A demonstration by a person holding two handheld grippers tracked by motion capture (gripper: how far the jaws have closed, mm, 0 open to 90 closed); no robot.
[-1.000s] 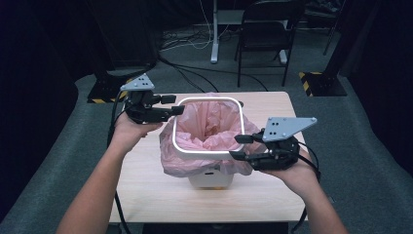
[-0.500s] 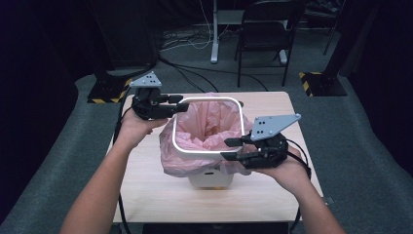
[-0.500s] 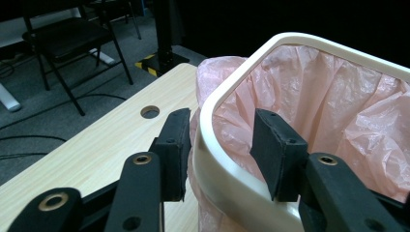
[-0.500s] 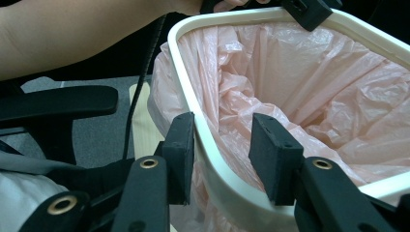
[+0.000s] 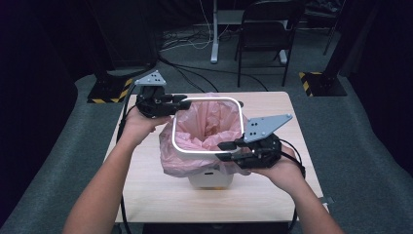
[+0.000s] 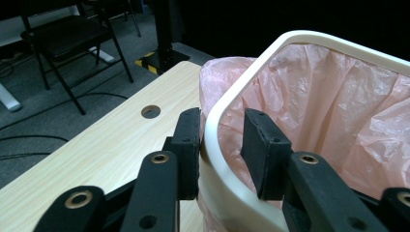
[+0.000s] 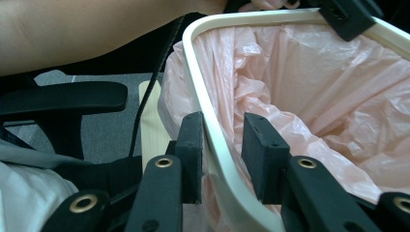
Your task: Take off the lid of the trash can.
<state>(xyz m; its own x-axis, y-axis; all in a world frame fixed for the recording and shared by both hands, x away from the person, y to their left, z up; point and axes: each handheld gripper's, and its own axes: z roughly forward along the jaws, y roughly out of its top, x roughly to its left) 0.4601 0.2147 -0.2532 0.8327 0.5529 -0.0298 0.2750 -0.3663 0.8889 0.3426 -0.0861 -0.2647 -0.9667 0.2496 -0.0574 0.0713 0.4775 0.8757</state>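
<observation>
A small white bin [image 5: 212, 181] stands mid-table, lined with a pink plastic bag [image 5: 204, 127] held by a white rim ring [image 5: 174, 137]. My left gripper [image 5: 181, 103] straddles the ring's far left corner. In the left gripper view [image 6: 220, 131] the outer pad [image 6: 188, 145] lies against the rim [image 6: 217, 159]; the inner pad [image 6: 261, 150] stands off it. My right gripper [image 5: 225, 151] straddles the near right corner; in the right gripper view [image 7: 220, 134] the inner pad [image 7: 261, 154] stands clear of the rim [image 7: 215, 140]. Both pairs of jaws have just been closing around the rim.
The light wooden table [image 5: 160, 191] has a round cable hole [image 6: 151, 111] near its far edge. A black folding chair [image 5: 265, 29] and stand bases with yellow-black tape [image 5: 109, 90] stand on the grey carpet behind. A black armrest [image 7: 63, 99] lies beside the table.
Both pairs of jaws have narrowed around the bin's rim ring. The hands have hardly shifted; the right gripper sits slightly nearer the ring's corner.
</observation>
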